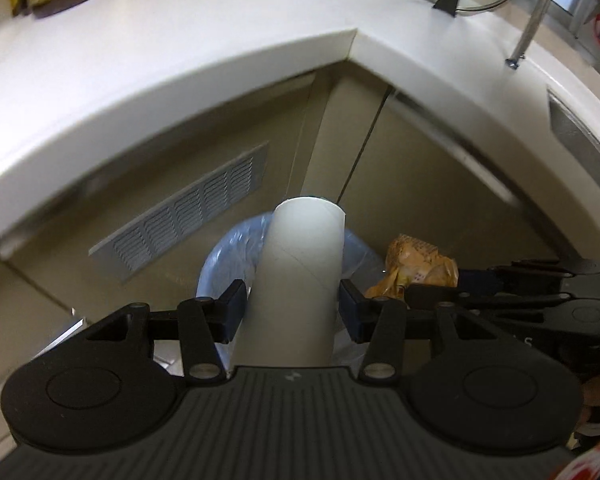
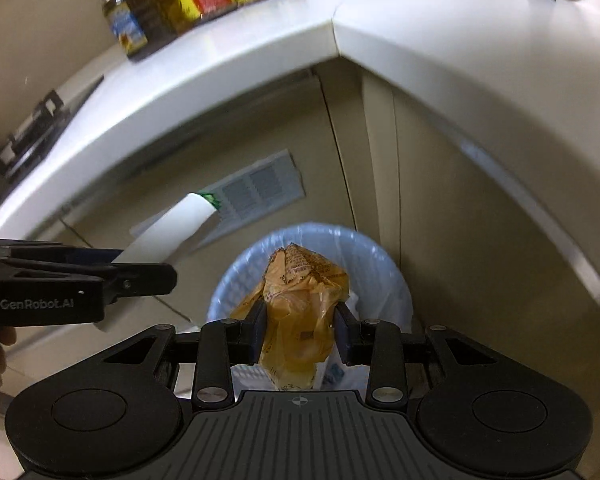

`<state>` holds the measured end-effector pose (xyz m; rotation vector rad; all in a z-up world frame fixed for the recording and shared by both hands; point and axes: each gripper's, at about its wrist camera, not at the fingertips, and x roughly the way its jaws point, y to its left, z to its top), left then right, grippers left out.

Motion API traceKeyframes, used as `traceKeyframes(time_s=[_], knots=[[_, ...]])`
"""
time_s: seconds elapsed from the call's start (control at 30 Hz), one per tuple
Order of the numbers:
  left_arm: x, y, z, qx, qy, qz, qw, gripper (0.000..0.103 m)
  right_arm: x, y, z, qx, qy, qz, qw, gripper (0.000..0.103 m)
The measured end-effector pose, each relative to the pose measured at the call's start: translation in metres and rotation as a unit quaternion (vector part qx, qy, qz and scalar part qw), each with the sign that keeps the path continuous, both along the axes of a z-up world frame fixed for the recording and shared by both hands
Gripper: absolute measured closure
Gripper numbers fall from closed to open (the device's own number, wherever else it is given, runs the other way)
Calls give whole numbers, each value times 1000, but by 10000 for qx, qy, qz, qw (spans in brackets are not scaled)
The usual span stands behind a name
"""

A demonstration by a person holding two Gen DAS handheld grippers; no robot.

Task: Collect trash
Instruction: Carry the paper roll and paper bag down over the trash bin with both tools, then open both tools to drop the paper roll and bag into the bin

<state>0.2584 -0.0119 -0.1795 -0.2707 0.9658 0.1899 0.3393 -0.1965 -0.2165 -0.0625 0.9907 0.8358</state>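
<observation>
My left tool (image 1: pixel 292 308) grips a white cardboard tube (image 1: pixel 300 276); my right tool (image 2: pixel 300 334) grips a crumpled yellow wrapper (image 2: pixel 300 304), both above the lined bin (image 2: pixel 384 268)

White cardboard tube (image 1: pixel 300 276) + crumpled yellow wrapper (image 2: pixel 300 300), both held above blue-lined bin (image 2: pixel 384 280).

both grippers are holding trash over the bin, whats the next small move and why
Probably lower a little further, then open the right hand-held gripper: its yellow wrapper already hangs over the lined bin. The left hand-held gripper holds a cardboard tube nearer the bin's edge.
</observation>
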Motion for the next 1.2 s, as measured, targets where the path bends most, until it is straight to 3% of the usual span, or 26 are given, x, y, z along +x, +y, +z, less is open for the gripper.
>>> traceKeyframes(time_s=[0.43,1.0,1.1,1.2], knots=[[-7,-1,-48,24,243,275,9993,56,0,11,-40,-247,46,37,9997,67],[14,6,-85,-118,390,246,9989,56,16,30,-90,-433,371,-113,9983,67],[19,8,-90,-153,405,248,9988,56,21,31,-98,-408,445,-219,9979,62],[24,10,-94,-149,428,238,9987,56,26,33,-106,-434,544,-325,9970,50]])
